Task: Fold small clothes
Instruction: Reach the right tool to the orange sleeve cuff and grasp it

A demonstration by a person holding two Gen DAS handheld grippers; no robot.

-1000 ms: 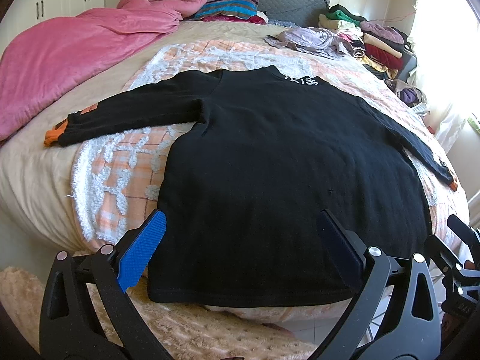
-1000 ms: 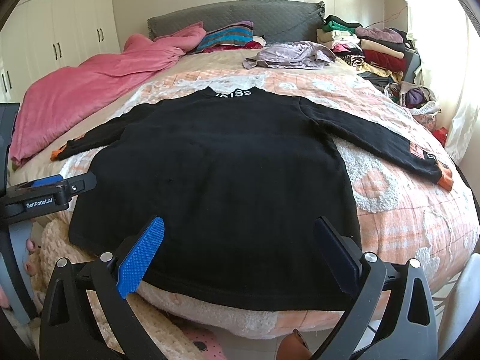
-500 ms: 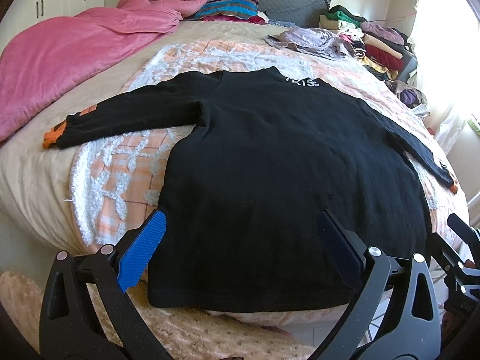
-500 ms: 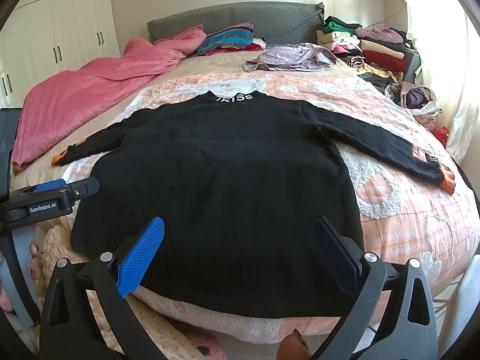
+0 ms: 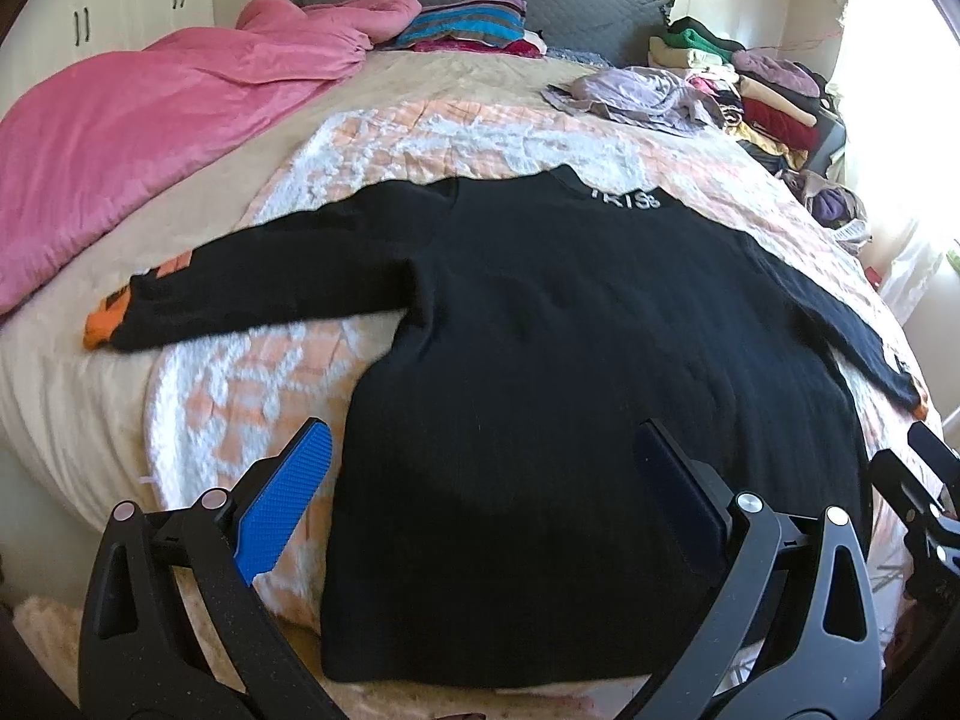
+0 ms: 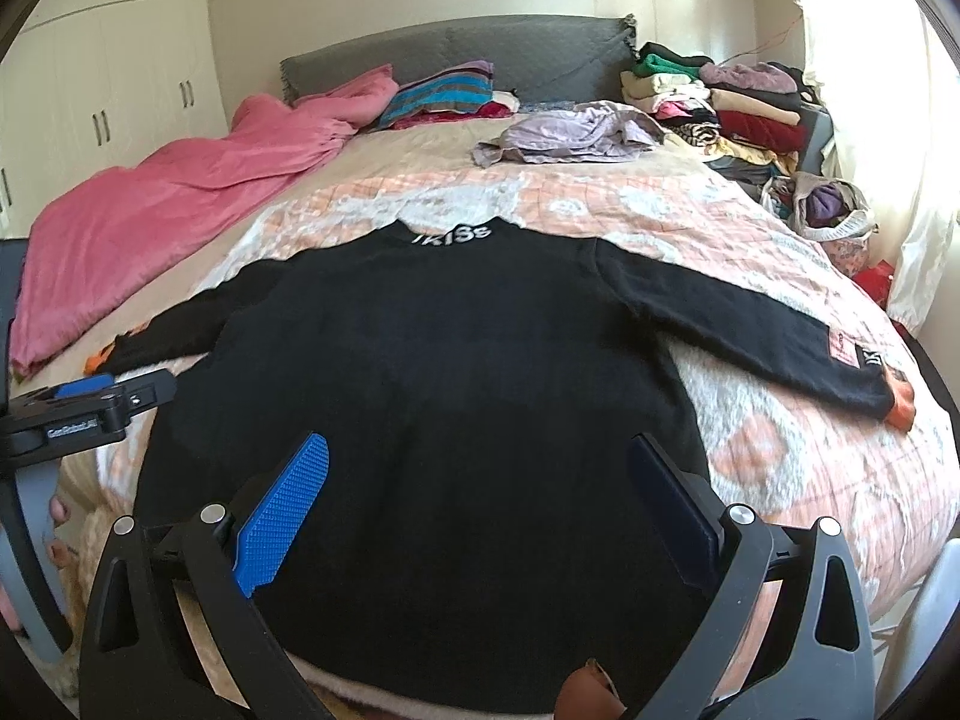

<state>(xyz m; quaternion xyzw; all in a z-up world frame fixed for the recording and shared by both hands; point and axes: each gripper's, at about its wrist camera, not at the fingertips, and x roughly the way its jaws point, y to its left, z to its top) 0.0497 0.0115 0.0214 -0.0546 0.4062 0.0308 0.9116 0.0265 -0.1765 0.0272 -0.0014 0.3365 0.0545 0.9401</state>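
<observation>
The black sweater (image 5: 570,396) lay flat on the orange and white blanket (image 5: 252,378) of the bed, both sleeves spread out to the sides, its hem at the near edge. My left gripper (image 5: 480,504) was wide open above the hem and held nothing. My right gripper (image 6: 474,498) was also spread open over the lower part of the sweater, empty.

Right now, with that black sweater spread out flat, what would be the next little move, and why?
Probably lower the open left gripper onto the hem corner of the black sweater and pinch it. The sweater lies flat and unfolded on the bed, sleeves spread, and neither gripper holds anything.
</observation>
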